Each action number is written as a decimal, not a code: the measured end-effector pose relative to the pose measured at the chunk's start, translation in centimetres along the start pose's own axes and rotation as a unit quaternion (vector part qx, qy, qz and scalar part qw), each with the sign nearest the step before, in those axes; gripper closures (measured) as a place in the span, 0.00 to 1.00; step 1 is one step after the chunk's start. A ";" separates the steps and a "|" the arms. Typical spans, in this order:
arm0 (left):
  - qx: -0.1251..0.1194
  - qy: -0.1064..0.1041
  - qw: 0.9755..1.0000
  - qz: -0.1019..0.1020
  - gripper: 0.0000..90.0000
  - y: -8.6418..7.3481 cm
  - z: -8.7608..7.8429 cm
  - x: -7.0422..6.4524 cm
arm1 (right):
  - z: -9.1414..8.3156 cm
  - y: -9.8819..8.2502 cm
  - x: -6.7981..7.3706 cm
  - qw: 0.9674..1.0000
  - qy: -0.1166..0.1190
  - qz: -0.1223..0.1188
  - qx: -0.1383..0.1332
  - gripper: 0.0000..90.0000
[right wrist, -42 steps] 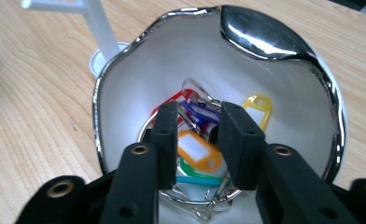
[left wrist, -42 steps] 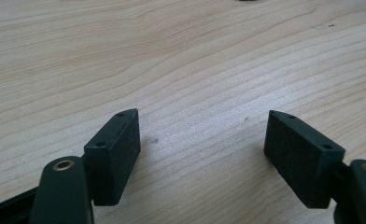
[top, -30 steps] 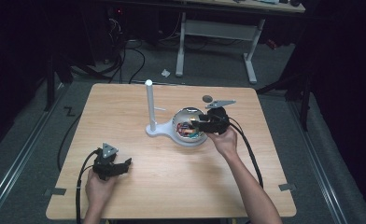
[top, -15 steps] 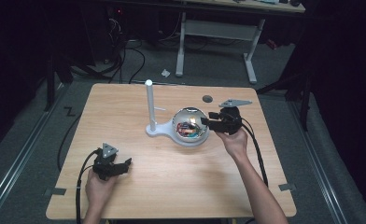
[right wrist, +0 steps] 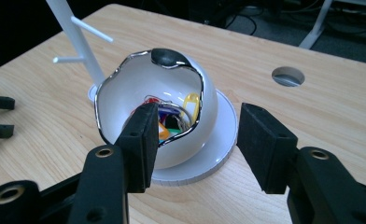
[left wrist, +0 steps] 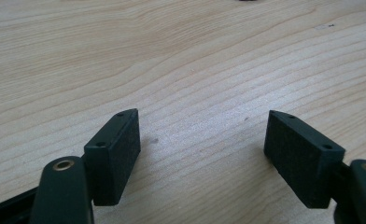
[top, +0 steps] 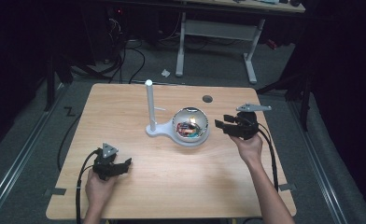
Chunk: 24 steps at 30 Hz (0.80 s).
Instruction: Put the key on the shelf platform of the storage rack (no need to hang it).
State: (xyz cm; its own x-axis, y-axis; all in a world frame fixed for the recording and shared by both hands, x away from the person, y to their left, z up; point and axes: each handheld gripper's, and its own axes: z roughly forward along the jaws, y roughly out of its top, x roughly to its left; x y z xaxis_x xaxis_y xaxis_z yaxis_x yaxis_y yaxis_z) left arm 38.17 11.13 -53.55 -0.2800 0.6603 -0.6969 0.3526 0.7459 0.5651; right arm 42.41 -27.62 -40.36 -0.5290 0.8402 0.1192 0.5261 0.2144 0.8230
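Your right hand-held gripper (top: pixel 228 125) has backed off the bowl (top: pixel 190 124), jaws spread and empty like the left hand-held gripper (top: pixel 118 167), so the bowl's colourful contents remain untouched.

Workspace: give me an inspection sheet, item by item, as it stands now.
Surface: wooden table, bare wood between the left gripper's jaws; round hole near the far edge.
Job's things: white bowl with a shiny rim on a white base, coloured clips inside; white post with pegs beside it.
Clutter: nothing seen on the table.
Grippers: left gripper open, low over the table; right gripper open, facing the bowl, not touching it.
Cables: one trails from each gripper off the near edge.
Surroundings: dark room, white desk frame behind, cables on the floor.
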 end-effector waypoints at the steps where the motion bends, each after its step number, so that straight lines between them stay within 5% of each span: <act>1: 0.000 0.000 1.000 0.000 0.30 0.0 0.0 0.0 | 0.0 0.0 0.0 1.000 0.000 0.000 0.000 0.54; 24: 0.000 0.000 1.000 0.000 0.30 0.0 0.0 0.0 | -4.2 -2.1 -0.3 0.999 -0.014 0.014 -0.027 0.53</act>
State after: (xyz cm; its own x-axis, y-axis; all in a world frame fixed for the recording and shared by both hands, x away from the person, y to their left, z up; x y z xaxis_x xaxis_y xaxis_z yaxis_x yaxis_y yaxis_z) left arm 38.17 11.13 -53.55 -0.2801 0.6602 -0.6969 0.3524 0.7460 0.5651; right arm 38.66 -30.39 -39.77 -0.4956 0.8591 0.1278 0.5028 0.1638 0.8488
